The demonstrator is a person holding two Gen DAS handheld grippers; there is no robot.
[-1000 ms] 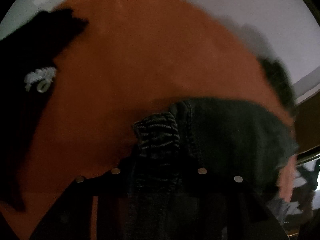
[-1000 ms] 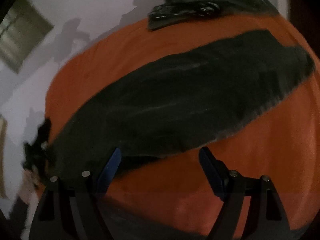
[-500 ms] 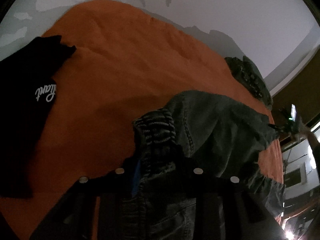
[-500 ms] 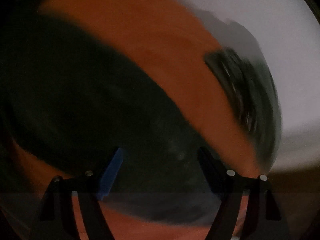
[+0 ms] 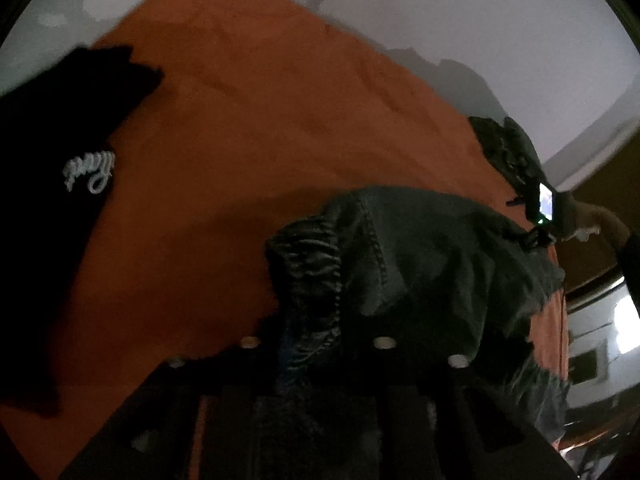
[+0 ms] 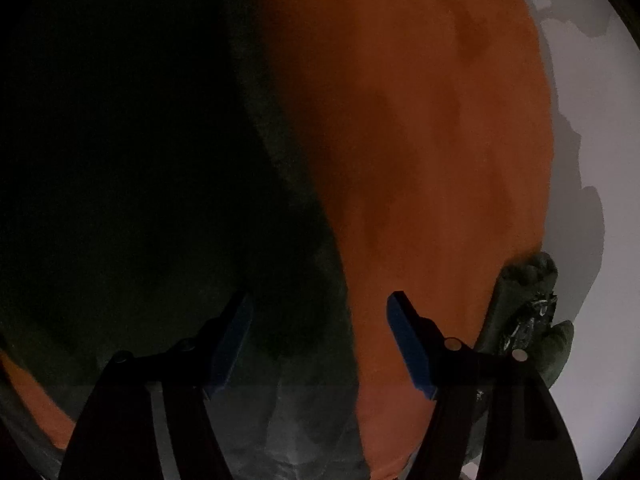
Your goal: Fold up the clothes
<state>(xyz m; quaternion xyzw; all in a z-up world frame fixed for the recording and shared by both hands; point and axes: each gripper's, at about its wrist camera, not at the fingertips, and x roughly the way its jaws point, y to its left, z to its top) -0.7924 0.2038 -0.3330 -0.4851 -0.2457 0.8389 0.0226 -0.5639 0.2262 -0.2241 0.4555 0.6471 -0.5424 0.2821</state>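
A dark grey denim garment (image 5: 432, 256) lies on the orange bedspread (image 5: 248, 128). Its gathered elastic waistband (image 5: 308, 264) stands bunched between the fingers of my left gripper (image 5: 316, 344), whose jaws are opening while the cloth still hides the pads. In the right wrist view the same dark garment (image 6: 140, 180) fills the left half. My right gripper (image 6: 320, 300) hangs open over its edge. The blue pads (image 6: 408, 344) are bare, with nothing pinched between them.
A black garment with white script (image 5: 60, 184) lies at the bed's left. A dark green patterned garment (image 5: 508, 152) (image 6: 536, 320) sits at the bed's far edge by the white wall (image 5: 480, 20). A person's hand (image 5: 600, 224) shows at the right.
The right view has rolled and swept along the bed, so the dark garment now lies left and the patterned garment low right. The left view is much the same; a hand has come in at its right.
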